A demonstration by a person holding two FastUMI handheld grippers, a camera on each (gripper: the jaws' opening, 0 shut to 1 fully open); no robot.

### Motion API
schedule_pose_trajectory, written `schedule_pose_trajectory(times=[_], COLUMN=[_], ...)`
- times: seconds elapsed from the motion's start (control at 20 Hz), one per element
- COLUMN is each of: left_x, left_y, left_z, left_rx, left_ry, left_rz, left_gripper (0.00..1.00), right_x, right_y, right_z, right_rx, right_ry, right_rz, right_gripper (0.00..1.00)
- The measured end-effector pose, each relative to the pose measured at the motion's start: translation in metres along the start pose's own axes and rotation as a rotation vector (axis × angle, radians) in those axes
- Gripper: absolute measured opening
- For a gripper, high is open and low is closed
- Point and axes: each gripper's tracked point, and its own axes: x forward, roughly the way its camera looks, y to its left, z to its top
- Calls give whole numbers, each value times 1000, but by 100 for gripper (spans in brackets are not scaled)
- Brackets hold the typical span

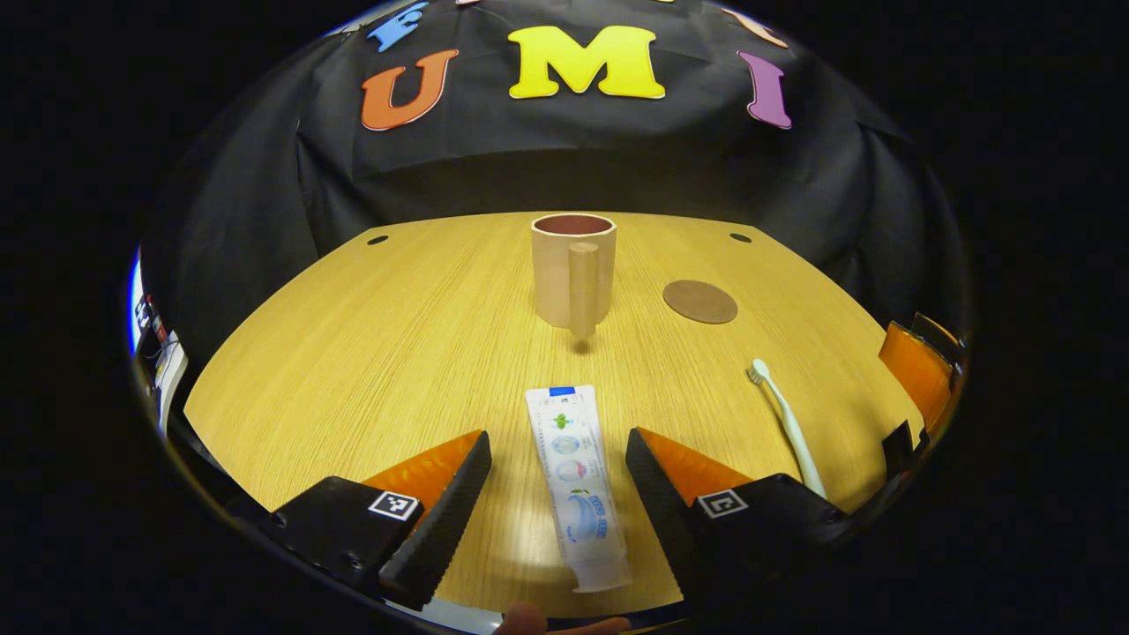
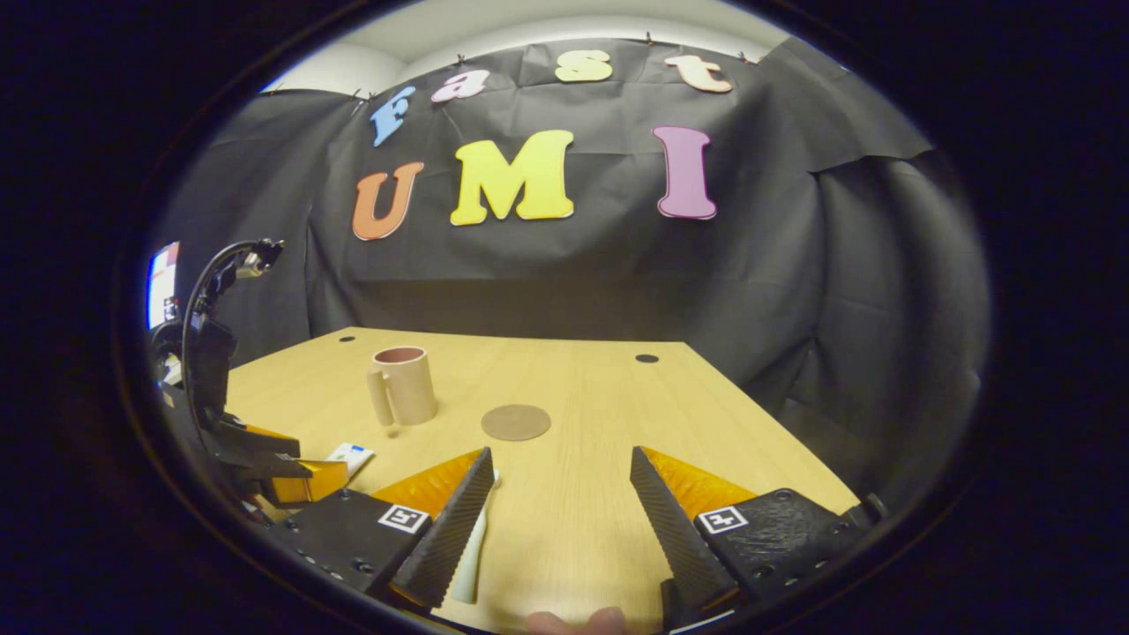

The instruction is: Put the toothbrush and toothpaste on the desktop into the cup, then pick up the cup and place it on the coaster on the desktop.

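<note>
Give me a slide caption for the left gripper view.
Open left gripper straddles the toothpaste; cup, coaster and toothbrush wait.

A tan cup [image 1: 573,269] stands upright and empty at the far middle of the bench [image 1: 397,353], a round brown coaster [image 1: 699,301] lying just right of it, a white toothpaste tube [image 1: 575,481] lying flat nearer, and a white toothbrush [image 1: 788,425] flat at the right.
</note>
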Motion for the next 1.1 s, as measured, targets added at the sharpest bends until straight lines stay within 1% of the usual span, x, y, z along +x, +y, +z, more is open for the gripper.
schedule_pose_trajectory(times=[0.1, 0.15, 0.2, 0.25, 0.4, 0.45, 0.5, 0.55, 0.65, 0.75, 0.8, 0.9, 0.95, 1.0, 1.05, 1.1], left_x=[-1, 0, 0, 0, -3, -3, -3, -5, -5, -5, -8, -10, -12, -15, -18, -21], left_y=[3, 3, 4, 5, 16, 17, 19, 20, 18, 16, 13, 9, 13, 17, 19, 21], left_z=[-3, -6, -8, -9, -6, -4, -1, -3, -3, -2, -2, 0, 3, 8, 13, 18], left_rx=[-3, -12, -18, -21, -33, -39, -48, -52, -33, 11, 17, -8, -16, -14, -10, -9], left_ry=[41, 59, 78, 96, 96, 101, 103, 105, 104, 87, 80, 74, 61, 42, 24, 7], left_rz=[3, -3, -7, -6, 9, 18, 23, 28, 30, 24, 11, -20, -14, -5, 0, -2], left_gripper=[93, 86, 85, 81, 75, 62, 60, 55, 49, 45, 44, 43, 46, 42, 40, 40], right_x=[3, 5, 6, 7, 9, 10, 10, 10, 14, 17, 20, 22, 24, 24, 24, 26], right_y=[3, 4, 4, 6, 11, 13, 16, 18, 24, 29, 31, 34, 38, 43, 47, 48], right_z=[-4, -5, -6, -8, -15, -17, -19, -21, -24, -28, -29, -35, -41, -47, -55, -60], right_rx=[-6, -10, -12, -10, -4, -2, -2, -3, -14, -23, -22, -8, 5, 22, 41, 52], right_ry=[14, 19, 24, 29, 49, 57, 64, 71, 86, 104, 114, 138, 167, 203, 236, 265], right_rz=[6, 8, 10, 14, 25, 30, 35, 39, 50, 63, 68, 77, 93, 118, 135, 137], right_gripper=[96, 95, 94, 94, 95, 95, 95, 96, 95, 95, 95, 95, 95, 95, 96, 94])
